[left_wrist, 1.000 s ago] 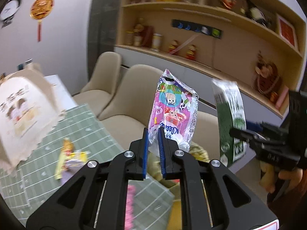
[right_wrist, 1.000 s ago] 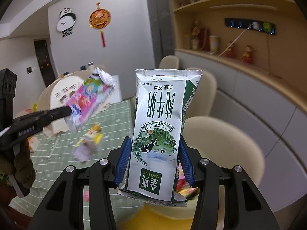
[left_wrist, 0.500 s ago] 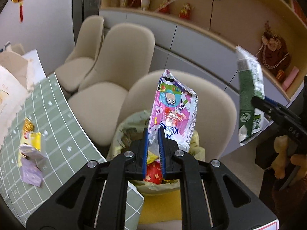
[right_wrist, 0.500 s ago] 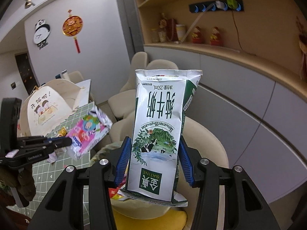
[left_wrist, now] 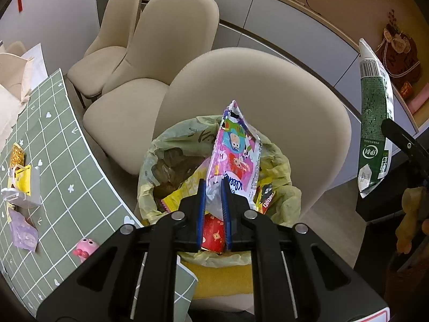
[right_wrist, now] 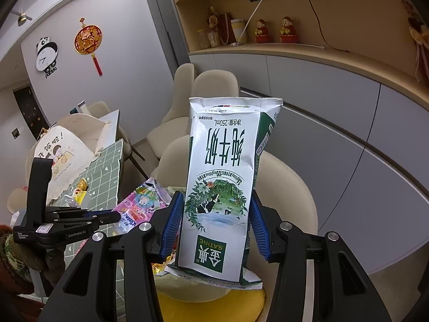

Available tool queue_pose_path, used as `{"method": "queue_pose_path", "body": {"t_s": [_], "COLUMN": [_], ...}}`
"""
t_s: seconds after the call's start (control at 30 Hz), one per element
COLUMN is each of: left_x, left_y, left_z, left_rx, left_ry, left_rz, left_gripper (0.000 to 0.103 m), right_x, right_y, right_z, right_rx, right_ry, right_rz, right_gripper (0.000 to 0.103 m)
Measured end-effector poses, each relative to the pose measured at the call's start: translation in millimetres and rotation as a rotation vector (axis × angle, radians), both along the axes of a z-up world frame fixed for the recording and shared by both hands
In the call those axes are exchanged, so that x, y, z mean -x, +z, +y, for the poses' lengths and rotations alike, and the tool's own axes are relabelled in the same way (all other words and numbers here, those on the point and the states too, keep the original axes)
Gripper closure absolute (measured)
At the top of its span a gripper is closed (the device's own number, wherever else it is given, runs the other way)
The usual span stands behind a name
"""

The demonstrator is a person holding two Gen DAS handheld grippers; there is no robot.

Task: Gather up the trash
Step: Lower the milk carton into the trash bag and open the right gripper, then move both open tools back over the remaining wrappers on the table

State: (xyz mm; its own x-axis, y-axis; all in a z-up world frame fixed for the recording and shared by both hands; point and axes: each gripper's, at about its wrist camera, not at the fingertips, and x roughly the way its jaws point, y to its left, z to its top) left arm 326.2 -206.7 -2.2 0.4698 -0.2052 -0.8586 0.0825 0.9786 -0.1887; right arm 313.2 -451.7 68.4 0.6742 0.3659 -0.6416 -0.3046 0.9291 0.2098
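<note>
Both your hand-held grippers carry trash at the yellow-lined waste bin (left_wrist: pixel 278 166).

Your left hand-held gripper (left_wrist: pixel 213 206) is pinched almost shut on the lower end of a pink cartoon-printed plastic snack wrapper (left_wrist: pixel 236 155), which stands up directly over the bin's open mouth, above the wrappers already inside it. Your right hand-held gripper (right_wrist: pixel 214 225) stands wide, its blue pads pressed on both sides of a flattened white-and-green milk carton (right_wrist: pixel 222 177), held upright to the right of the bin, over the beige chair (left_wrist: pixel 281 94) behind it. Left of the bin, the green gridded counter (left_wrist: pixel 75 161) bears a small yellow wrapper (left_wrist: pixel 22 185) and a lilac packet (left_wrist: pixel 24 234).
</note>
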Motion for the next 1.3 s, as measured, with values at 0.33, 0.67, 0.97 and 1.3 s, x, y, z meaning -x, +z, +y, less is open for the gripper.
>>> {"method": "queue_pose_path", "body": {"t_s": [0.33,0.67,0.97,1.3], "left_x": [7,45,86,123], "left_y": [7,28,53,32], "left_z": [24,65,99,140], "left_rx": [0.060,0.021,0.001,0.028], "left_ry": [0.049,0.123,0.178,0.265], "left_rz": [-0.005,-0.046,-0.096,-0.029], "left_gripper": [0.074,0.069,0.062,0.062], "right_x": [-4,-31,-57,-60], "right_y": [-22,-63,-158,-182], "right_z": [27,95,141,171], "right_rx": [-0.008,-0.024,-0.019,0.051], "right_ry": [0.050,0.181,0.197,0.202], "right_rz": [0.069,0.135,0.388,0.462], "right_gripper": [0.057,0.057,0.057,0.057]}}
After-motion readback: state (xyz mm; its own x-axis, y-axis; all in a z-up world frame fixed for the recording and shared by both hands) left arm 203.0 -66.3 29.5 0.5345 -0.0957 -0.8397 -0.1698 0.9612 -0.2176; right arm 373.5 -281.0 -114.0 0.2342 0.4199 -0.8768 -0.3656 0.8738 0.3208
